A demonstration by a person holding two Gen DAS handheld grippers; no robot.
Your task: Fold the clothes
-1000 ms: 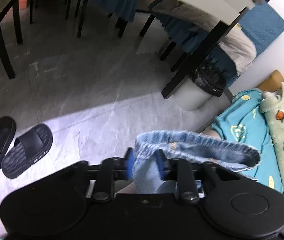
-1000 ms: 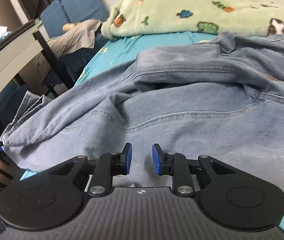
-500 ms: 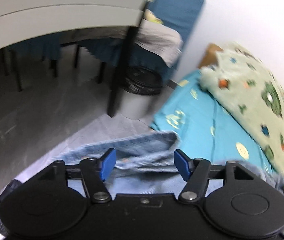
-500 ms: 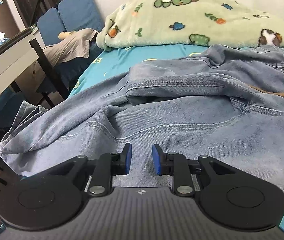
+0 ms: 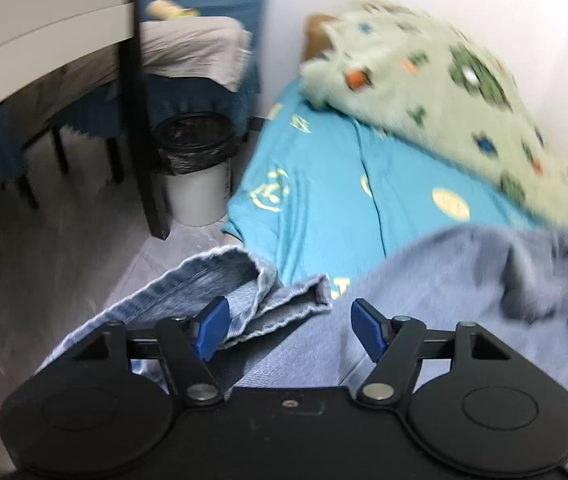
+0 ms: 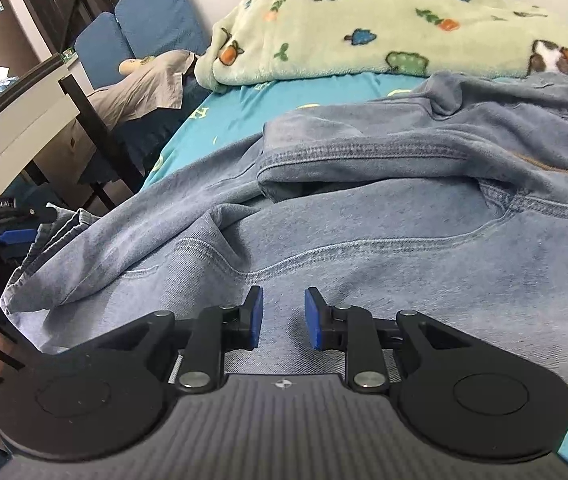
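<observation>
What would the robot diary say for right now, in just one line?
step: fold clothes | left hand-held gripper: open over jeans cuff | right hand-held gripper: open, above jeans | jeans: spread on bed, unfolded

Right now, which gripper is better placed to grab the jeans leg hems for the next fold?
Left. The left gripper is open right at the jeans leg hems by the bed edge. The right gripper sits mid-garment, well away.

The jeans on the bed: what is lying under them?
Under the jeans lies the turquoise bedsheet, showing beyond their far edge and at the near right corner. Whether anything else lies beneath cannot be seen, because the denim covers that area.
</observation>
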